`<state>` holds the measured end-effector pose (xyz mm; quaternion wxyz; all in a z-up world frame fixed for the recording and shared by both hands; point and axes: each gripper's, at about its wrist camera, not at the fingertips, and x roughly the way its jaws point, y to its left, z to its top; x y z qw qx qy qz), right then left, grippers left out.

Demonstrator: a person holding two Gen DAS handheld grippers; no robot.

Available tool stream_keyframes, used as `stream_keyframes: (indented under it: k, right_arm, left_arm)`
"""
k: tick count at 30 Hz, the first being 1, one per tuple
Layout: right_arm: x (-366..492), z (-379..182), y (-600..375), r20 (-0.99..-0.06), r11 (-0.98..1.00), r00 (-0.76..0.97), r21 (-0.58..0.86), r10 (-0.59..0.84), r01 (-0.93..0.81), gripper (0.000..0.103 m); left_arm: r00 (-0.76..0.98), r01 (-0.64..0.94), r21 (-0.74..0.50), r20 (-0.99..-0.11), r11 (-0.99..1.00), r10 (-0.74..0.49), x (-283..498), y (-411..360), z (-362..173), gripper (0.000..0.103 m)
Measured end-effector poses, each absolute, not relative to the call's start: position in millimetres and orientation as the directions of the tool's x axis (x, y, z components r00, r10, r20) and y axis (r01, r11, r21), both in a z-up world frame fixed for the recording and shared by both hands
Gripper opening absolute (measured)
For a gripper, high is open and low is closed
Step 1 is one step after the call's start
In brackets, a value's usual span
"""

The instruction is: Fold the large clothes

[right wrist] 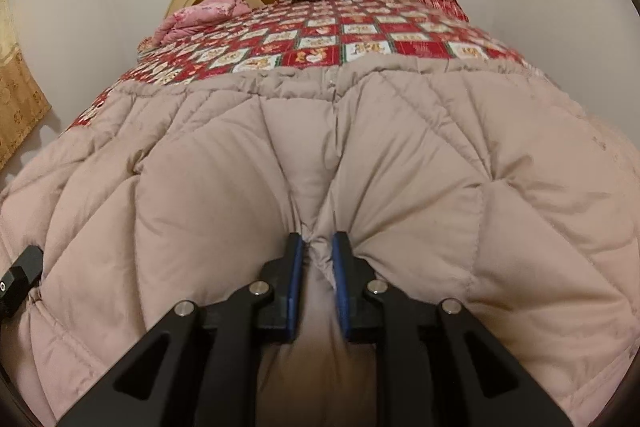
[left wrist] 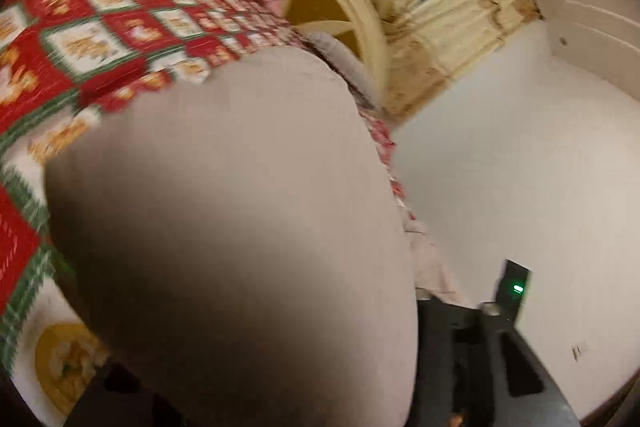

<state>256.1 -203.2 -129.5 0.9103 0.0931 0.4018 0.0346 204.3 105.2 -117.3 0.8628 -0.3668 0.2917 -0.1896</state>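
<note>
I am pinching a fold of the coat (right wrist: 280,163) in the right gripper (right wrist: 318,247); the coat is lying spread on the bed (right wrist: 360,43). Left gripper (left wrist: 460,347) is mostly buried behind fabric, so I cannot tell its grip. Step: starting a fold. Next, I judge, lifting and carrying the pinch across.

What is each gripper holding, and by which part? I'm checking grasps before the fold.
The right gripper pinches a pleat of the beige quilted coat between its fingers. The left gripper's hold cannot be told; fabric covers its view.
</note>
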Motion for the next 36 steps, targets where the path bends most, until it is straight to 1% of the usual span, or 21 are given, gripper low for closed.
stream_keyframes:
  k: [1,4,8,12,16,18,19,22,25,27,28,30,32,34,36]
  right_arm:
    - [256,-129,-204,-0.728,0.968,0.665,0.248,0.166,0.03,0.021]
    - [252,-130,-197,-0.71,0.921,0.649,0.388,0.273,0.036,0.021]
    - [249,-133,-165,-0.68,0.859,0.614,0.512,0.402,0.005,0.021]
    - [251,-135,-109,-0.638,0.784,0.546,0.618,0.544,-0.06,0.021]
    - [257,-138,-51,-0.536,0.626,0.38,0.763,0.754,-0.164,0.019]
    - [260,-138,-39,-0.498,0.564,0.301,0.802,0.813,-0.195,0.018]
    - [260,-135,-41,-0.496,0.558,0.285,0.804,0.82,-0.205,0.017]
    - [254,-122,-68,-0.517,0.59,0.303,0.771,0.8,-0.241,0.018]
    - [235,-110,-122,-0.511,0.607,0.362,0.758,0.78,-0.238,0.019]
    - [219,-104,-164,-0.499,0.619,0.415,0.751,0.761,-0.231,0.021]
    - [211,-102,-187,-0.505,0.64,0.454,0.738,0.735,-0.215,0.023]
    - [193,-100,-236,-0.524,0.696,0.546,0.7,0.653,-0.16,0.024]
    - [180,-101,-274,-0.529,0.728,0.616,0.678,0.584,-0.108,0.024]
    - [170,-105,-306,-0.513,0.721,0.658,0.69,0.551,-0.066,0.024]
    - [162,-112,-333,-0.512,0.716,0.685,0.697,0.519,-0.021,0.028]
  left_arm:
    - [0.753,0.135,-0.747,-0.35,0.651,-0.558,203,107,-112,0.033]
    - [0.743,0.207,-0.749,-0.297,0.629,-0.599,196,117,-89,0.031]
    - [0.759,0.268,-0.681,-0.286,0.681,-0.585,184,129,-56,0.031]
    - [0.797,0.298,-0.565,-0.296,0.77,-0.526,165,151,-23,0.031]
    - [0.842,0.296,-0.396,-0.322,0.869,-0.433,151,156,13,0.031]
    - [0.849,0.305,-0.3,-0.344,0.904,-0.401,148,147,23,0.031]
    - [0.85,0.318,-0.254,-0.35,0.914,-0.393,147,139,27,0.031]
    - [0.837,0.383,-0.178,-0.349,0.906,-0.422,143,109,31,0.031]
    - [0.831,0.431,-0.031,-0.374,0.902,-0.411,139,58,27,0.031]
    - [0.816,0.469,0.026,-0.395,0.883,-0.422,138,26,21,0.031]
    - [0.8,0.5,0.055,-0.411,0.864,-0.437,137,4,15,0.031]
    - [0.783,0.536,0.105,-0.434,0.838,-0.446,134,-24,6,0.031]
    - [0.773,0.568,0.188,-0.459,0.801,-0.439,128,-56,-9,0.031]
    - [0.772,0.589,0.312,-0.49,0.746,-0.405,121,-94,-34,0.031]
    - [0.776,0.598,0.389,-0.501,0.701,-0.384,115,-114,-51,0.032]
